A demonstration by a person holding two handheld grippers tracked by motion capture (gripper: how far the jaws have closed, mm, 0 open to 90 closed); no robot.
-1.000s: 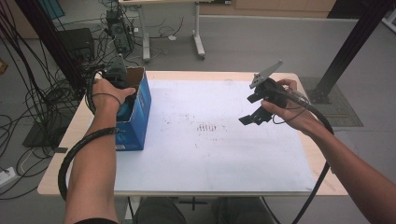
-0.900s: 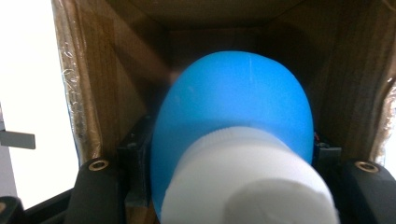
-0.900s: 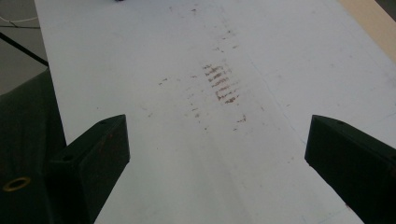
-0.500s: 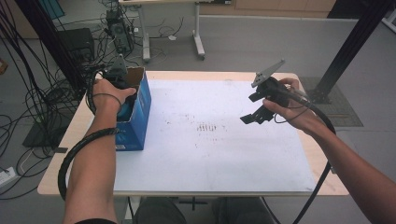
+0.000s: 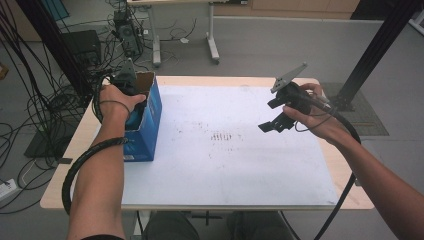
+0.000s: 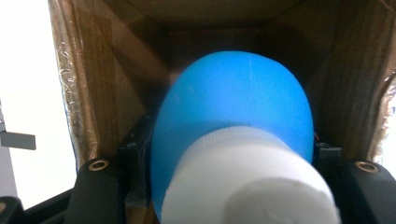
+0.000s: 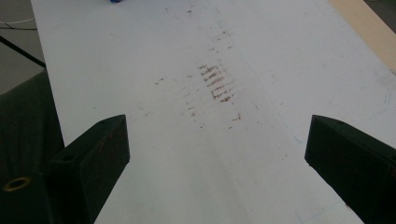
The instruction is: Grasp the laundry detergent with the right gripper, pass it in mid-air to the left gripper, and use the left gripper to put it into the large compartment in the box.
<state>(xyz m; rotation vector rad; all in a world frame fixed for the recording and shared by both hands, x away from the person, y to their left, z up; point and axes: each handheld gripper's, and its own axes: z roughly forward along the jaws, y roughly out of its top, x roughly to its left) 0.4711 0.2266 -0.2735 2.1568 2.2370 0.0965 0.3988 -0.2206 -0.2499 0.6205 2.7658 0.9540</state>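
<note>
I have the left gripper [image 5: 131,95] down in the open top of the one blue cardboard box [image 5: 145,130], which stands at about nine o'clock on the table [image 5: 240,170]. Its fingers are clamped on the one blue bottle [image 6: 233,116] with the white cap [image 6: 252,182], which sits inside the brown box walls. I judge the bottle either just going in or about to be lifted out; release or withdrawal is left. The right gripper [image 5: 272,124] hangs above the table at two o'clock, fingers [image 7: 93,154] wide apart and holding nothing.
</note>
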